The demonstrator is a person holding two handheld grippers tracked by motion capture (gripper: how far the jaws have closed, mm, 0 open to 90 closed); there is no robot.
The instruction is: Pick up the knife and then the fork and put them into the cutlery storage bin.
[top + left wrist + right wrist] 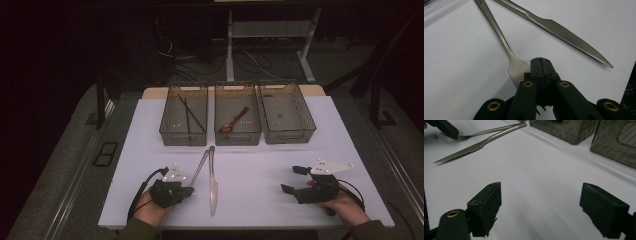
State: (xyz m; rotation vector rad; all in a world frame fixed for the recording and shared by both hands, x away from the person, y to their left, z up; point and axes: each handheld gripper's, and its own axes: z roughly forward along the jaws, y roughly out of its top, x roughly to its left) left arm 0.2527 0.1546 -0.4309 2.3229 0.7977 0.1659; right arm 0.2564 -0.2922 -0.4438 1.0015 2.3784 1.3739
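A steel fork [200,167] and a steel knife [212,180] lie side by side on the white table top [260,165], handles toward the trays. My left gripper [187,191] is shut, jaws pressed together with nothing seen between them. In the left gripper view its tip [541,61] sits right at the fork's head [517,68] and hides the tines; the knife [564,30] lies beyond. My right gripper [294,180] rests at the front right, held by a hand. Its jaws [541,187] stand wide open over bare table, with the knife [474,147] and fork [486,132] far off.
Three mesh trays stand in a row at the back: the left tray [182,137] holds dark chopsticks [190,115], the middle tray [238,136] a reddish spoon [235,120], and the right tray [292,134] looks bare. The table's front edge runs just below both hands.
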